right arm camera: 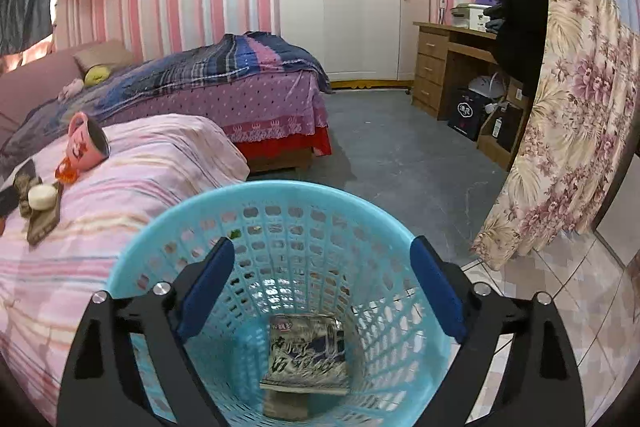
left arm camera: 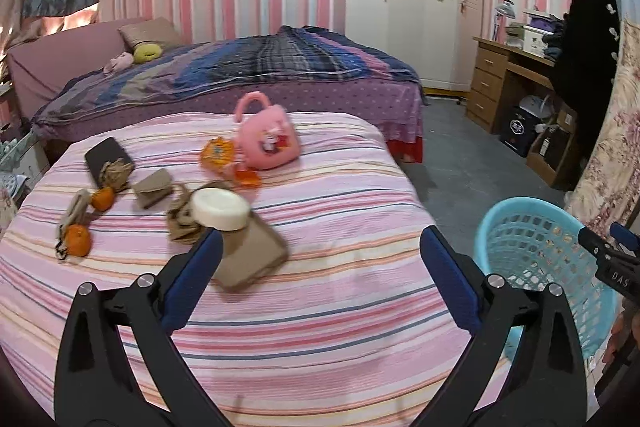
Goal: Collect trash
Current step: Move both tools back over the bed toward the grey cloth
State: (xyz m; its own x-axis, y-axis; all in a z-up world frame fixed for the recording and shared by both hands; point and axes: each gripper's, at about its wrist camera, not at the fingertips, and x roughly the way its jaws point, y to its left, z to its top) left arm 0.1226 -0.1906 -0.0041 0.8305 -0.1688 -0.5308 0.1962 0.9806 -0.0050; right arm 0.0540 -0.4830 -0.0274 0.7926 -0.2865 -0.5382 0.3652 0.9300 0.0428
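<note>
Striped pink bedspread (left arm camera: 320, 307) fills the space right under the left gripper (left arm camera: 320, 251), whose jaws are spread wide with nothing between them. Going left to right from there: off to the far left of the jaws sit two small oranges (left arm camera: 76, 239) tangled up with crumpled brown paper (left arm camera: 116, 175) and a dark flat case (left arm camera: 106, 157). Closer in, a folded brown wallet-looking thing (left arm camera: 154, 187), then a white round puck (left arm camera: 220, 209) resting on a tan pouch (left arm camera: 252, 255), which lies just ahead of the left jaw. Further ahead, an orange wrapper (left arm camera: 218, 155) lies touching a pink mug (left arm camera: 268, 137) tipped on its side. To the right of the jaws, off the bed edge, there's the light blue basket (left arm camera: 536, 267), with the other gripper poking in at the frame edge.

Right wrist view: right gripper (right arm camera: 322, 291) hangs straight over the basket (right arm camera: 168, 231), jaws released and wide apart, gripping nothing. Down at the bottom of the basket lies a printed snack packet (right arm camera: 306, 355), flat, on top of something brownish I can't make out. Beyond the jaws there's grey floor (right arm camera: 400, 155), a purple bed (right arm camera: 248, 87) to the left, and a floral curtain (right arm camera: 568, 115) way off right.
</note>
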